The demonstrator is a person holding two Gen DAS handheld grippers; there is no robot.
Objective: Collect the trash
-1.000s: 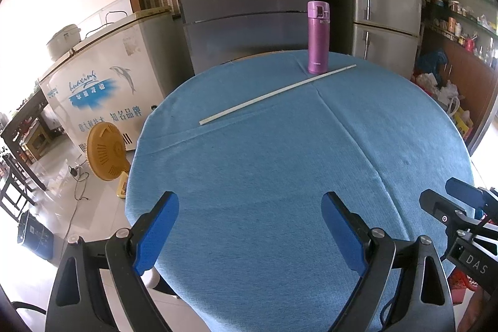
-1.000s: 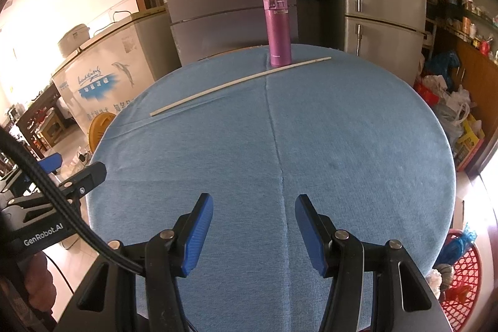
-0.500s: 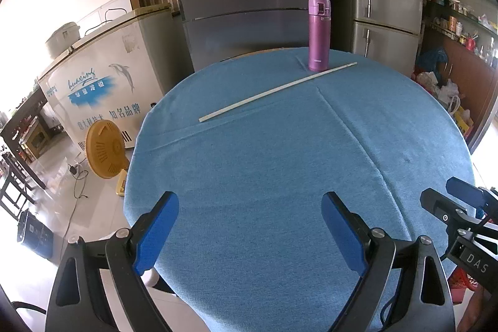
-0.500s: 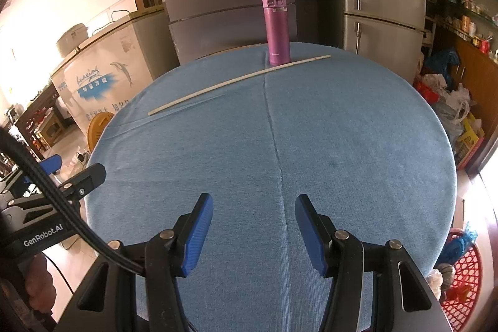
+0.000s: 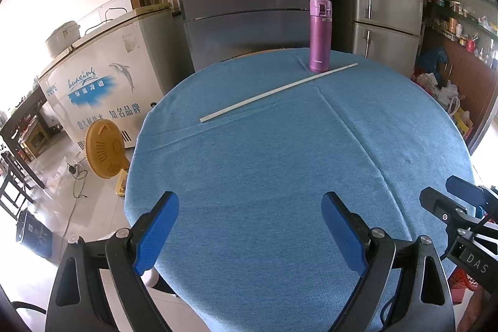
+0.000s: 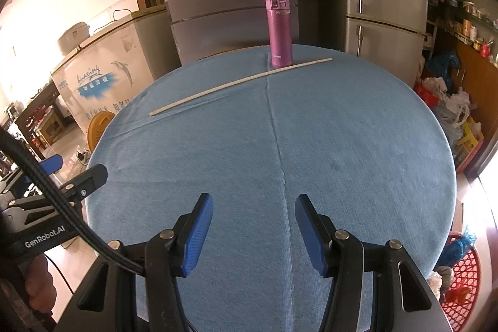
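Tools, left [image 5: 249, 234] and right [image 6: 253, 234], gape empty; ahead, only stick [image 5: 278, 89] and flask [image 5: 319, 36] occupy surface [image 5: 280, 176].

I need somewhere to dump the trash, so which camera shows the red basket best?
The right wrist view: the red basket sits on the floor at the lower right, mesh and contents visible. The left wrist view shows only a red sliver behind the right claw.

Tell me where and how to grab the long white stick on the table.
Grip the white stick near its middle, coming straight down from above with the tongs closing across its width. It lies flat and thin on the blue tablecloth, so a side approach finds little to grip; its far end lies beside the purple flask.
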